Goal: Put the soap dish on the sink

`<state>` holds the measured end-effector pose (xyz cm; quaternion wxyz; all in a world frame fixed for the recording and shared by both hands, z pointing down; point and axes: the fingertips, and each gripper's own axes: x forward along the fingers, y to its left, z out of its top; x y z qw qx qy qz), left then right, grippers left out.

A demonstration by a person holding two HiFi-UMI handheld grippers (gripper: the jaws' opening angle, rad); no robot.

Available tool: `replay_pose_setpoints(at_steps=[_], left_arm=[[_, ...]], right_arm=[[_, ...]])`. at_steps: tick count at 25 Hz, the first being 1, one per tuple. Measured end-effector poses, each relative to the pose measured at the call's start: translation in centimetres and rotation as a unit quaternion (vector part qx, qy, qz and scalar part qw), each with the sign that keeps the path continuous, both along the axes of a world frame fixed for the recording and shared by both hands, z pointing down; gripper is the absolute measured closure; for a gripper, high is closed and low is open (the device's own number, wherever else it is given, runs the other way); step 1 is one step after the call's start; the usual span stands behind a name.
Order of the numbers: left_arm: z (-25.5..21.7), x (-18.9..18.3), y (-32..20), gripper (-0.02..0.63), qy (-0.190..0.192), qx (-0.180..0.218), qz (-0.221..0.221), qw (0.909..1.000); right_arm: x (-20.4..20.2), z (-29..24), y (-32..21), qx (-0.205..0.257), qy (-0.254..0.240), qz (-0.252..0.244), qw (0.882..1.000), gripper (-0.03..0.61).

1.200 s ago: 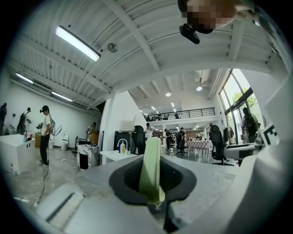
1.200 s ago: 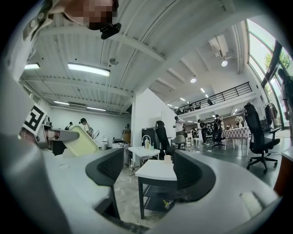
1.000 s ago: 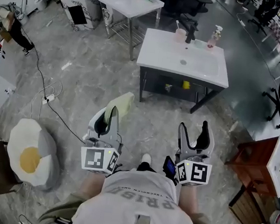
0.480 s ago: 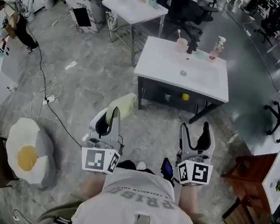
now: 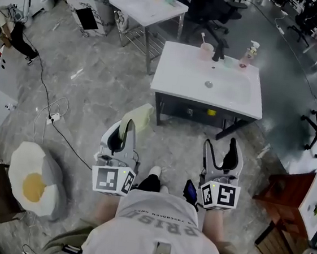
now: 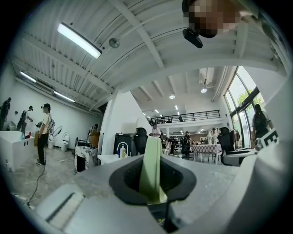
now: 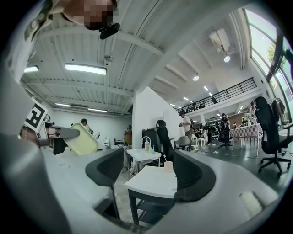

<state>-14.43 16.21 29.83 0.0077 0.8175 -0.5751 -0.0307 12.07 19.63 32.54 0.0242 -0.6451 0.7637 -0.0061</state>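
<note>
Left claw (image 5: 123, 126) clamped on the soap dish (image 5: 141, 116); sink (image 5: 176, 69) sat ahead, slightly right; my right claw (image 5: 220, 145) empty, wide.

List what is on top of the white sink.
Along its back edge: a pink cup, a dark tap, a small pale bowl and a pump bottle. The basin holds only its drain. Beneath the top, most is covered.

The soap dish (image 5: 139, 117) looks like smooth, pale green plastic. The sink (image 5: 179, 69) has a glossy white top on a dark frame (metal, by its look). The floor (image 5: 94, 93) is polished grey stone. The left gripper (image 5: 124, 127) and right gripper (image 5: 220, 145) have matt grey plastic shells.
</note>
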Motion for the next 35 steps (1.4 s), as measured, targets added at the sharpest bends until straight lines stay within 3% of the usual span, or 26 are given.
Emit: replay_pose_setpoints(at_steps=[10, 22, 35], left_arm=[[-2.5, -1.6, -8.2, 0.583, 0.016, 0.035, 0.031, 0.9988], [-0.3, -1.8, -13.2, 0.583, 0.016, 0.004, 0.025, 0.9996], [-1.7, 4.3, -21.9, 0.583, 0.017, 0.028, 0.008, 0.9994]], right_arm=[[-2.0, -2.9, -6.8, 0.035, 0.011, 0.026, 0.999, 0.247], [-2.5, -0.6, -11.7, -0.001, 0.013, 0.014, 1.0, 0.247], [2.7, -1.3, -22.3, 0.019, 0.008, -0.023, 1.0, 0.247]])
